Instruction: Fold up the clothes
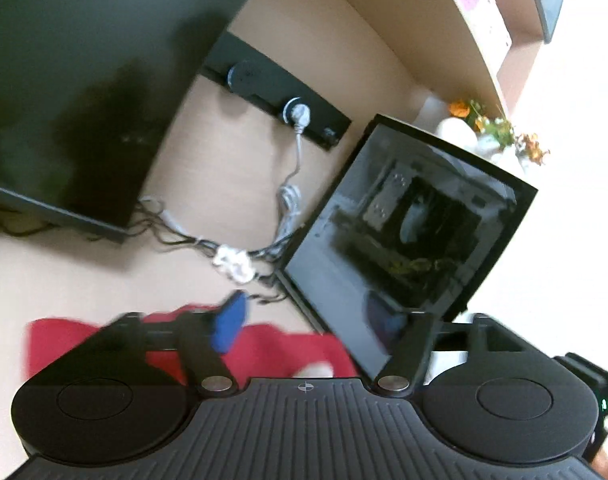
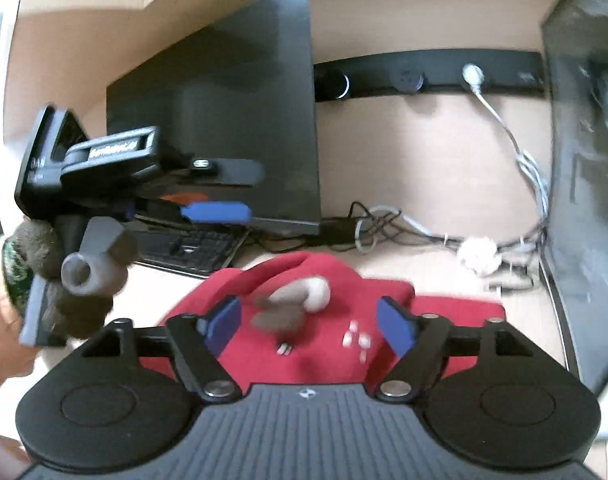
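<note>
I see the right gripper (image 2: 308,326) open, low centre, over the red garment (image 2: 324,344) on the tabletop (image 2: 444,160). Left gripper (image 1: 310,322) is also open, empty.

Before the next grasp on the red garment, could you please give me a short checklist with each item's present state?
1. Right gripper open: ok.
2. Red garment with a printed figure between right jaws: ok.
3. Left gripper open: ok.
4. Left gripper holds cloth: not ok; it hangs above the black keyboard.
5. Garment flat: not ok, bunched.
6. Tangled grey cables apart from the garment: ok.
</note>
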`<state>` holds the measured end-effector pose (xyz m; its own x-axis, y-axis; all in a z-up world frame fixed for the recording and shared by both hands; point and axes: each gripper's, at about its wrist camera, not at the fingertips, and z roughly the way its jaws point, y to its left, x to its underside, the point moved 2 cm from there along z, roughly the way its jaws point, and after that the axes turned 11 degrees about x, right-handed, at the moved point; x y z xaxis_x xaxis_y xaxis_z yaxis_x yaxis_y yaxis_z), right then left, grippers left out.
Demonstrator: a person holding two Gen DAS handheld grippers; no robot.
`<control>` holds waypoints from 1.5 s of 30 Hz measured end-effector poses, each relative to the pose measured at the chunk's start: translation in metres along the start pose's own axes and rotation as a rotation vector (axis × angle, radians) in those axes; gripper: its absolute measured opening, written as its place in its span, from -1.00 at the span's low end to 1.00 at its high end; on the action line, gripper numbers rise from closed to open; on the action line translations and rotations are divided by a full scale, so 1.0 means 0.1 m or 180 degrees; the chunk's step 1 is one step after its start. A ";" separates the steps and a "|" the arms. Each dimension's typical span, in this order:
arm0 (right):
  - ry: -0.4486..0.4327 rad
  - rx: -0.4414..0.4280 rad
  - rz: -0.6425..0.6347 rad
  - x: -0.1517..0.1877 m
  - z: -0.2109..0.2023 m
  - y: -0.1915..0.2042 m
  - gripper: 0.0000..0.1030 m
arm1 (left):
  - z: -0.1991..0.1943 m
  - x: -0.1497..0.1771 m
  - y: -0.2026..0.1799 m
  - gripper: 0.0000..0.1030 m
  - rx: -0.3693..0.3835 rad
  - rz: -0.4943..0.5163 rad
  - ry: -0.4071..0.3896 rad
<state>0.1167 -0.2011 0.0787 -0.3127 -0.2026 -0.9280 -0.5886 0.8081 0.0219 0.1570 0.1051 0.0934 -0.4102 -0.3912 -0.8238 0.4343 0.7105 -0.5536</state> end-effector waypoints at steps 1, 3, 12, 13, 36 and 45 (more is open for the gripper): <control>0.0091 0.0074 -0.0076 0.07 0.15 0.02 0.58 | 0.11 0.06 0.06 0.64 -0.0027 -0.0010 0.0070; 0.0388 0.0096 -0.0146 0.31 0.37 0.07 0.63 | 0.31 0.23 0.22 0.64 -0.0202 -0.0058 0.0282; 0.0561 0.0058 -0.0339 0.68 0.51 0.29 1.00 | 0.09 0.81 0.62 0.83 -0.0342 -0.0429 0.0318; 0.0578 0.0066 -0.0266 0.69 0.52 0.27 1.00 | 0.07 0.82 0.62 0.85 -0.0332 -0.0449 0.0284; 0.1022 0.1297 -0.0044 0.10 1.45 -0.48 1.00 | -0.02 0.81 0.69 1.00 0.0038 -0.0762 0.0336; 0.0856 0.1101 0.0411 0.32 1.48 -0.67 1.00 | 0.10 0.35 0.71 1.00 0.0212 -0.0719 0.0112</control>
<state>0.2564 -0.1795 -0.0071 -0.5765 -0.1874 -0.7953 -0.2628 0.9642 -0.0367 0.1810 0.1359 0.0242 -0.5301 -0.5145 -0.6740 0.3799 0.5665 -0.7313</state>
